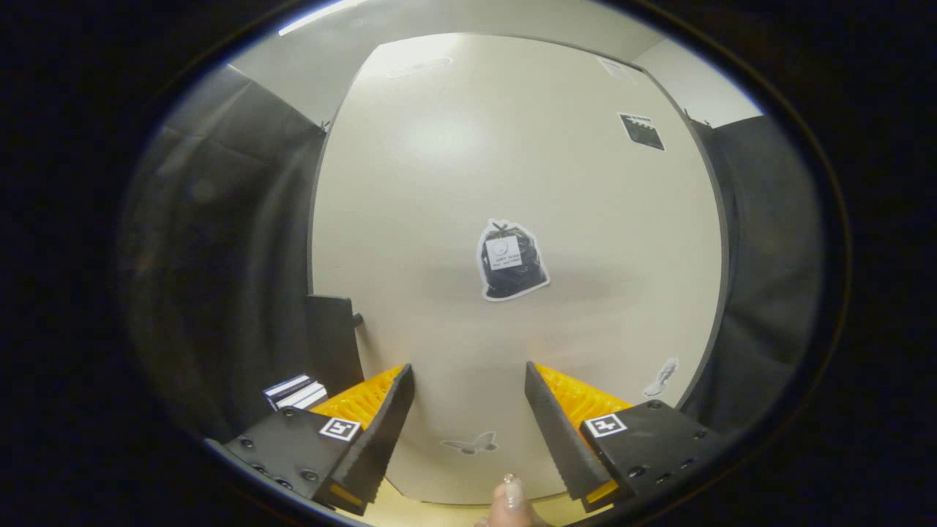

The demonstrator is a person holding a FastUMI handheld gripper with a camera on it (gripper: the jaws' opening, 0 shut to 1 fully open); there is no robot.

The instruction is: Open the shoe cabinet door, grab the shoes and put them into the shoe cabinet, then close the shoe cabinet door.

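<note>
We face the closed shoe cabinet door (468,183) filling mid-frame, gripper (468,410) spread wide and empty low in frame, and this stiff, slick panel probably wants hooking at its edge.

Pale floor (446,512) below door, seemingly bare

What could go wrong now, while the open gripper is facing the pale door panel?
1. The gripper is open and holds nothing; the pale door shows no handle ahead of it, so its fingers may slide on the flat face.
2. A fingertip sits low between the fingers and could be pinched if they close.
</note>
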